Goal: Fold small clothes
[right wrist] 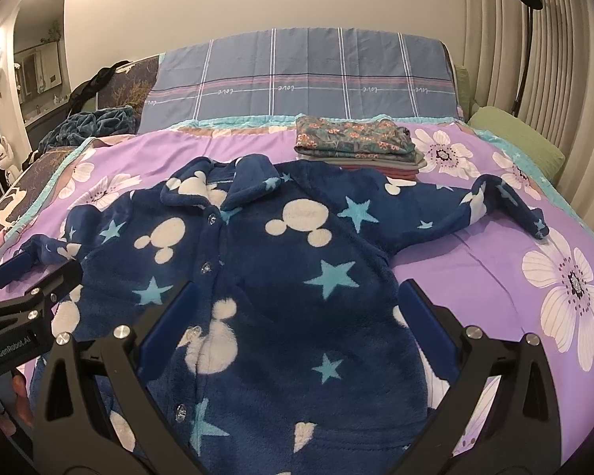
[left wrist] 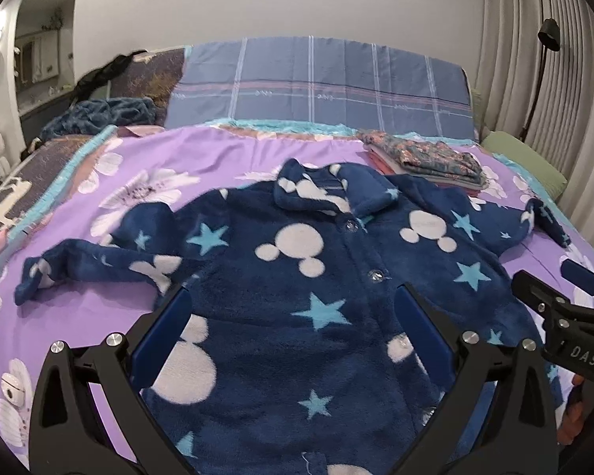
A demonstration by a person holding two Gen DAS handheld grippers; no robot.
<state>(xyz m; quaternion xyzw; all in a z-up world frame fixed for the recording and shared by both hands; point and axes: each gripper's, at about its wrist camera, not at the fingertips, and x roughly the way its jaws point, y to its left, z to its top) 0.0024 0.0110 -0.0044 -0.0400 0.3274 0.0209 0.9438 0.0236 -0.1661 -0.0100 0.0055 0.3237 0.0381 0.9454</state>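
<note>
Setting: bedroom, bed under purple floral bedspread (right wrist: 475,269), plaid pillow at head.
Left tongs (left wrist: 293,308): spread wide, empty, above lower front of pyjama top.
Right tongs (right wrist: 297,308): likewise spread, gripping nothing.
Pyjama top (right wrist: 281,261): plush navy fleece, white mouse heads, pale stars, buttoned, flat, sleeves out.
Progress: not yet folded.
Done: folded stack (right wrist: 356,142) of thin printed cloth beyond collar.

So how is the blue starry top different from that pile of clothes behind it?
The fleece pajama top lies spread open and flat, sleeves out; the stack of folded clothes is already folded and piled. The top is plush navy with stars and white mouse heads; the stack's top piece is thin floral fabric. Both rest on the purple floral bedspread.
</note>
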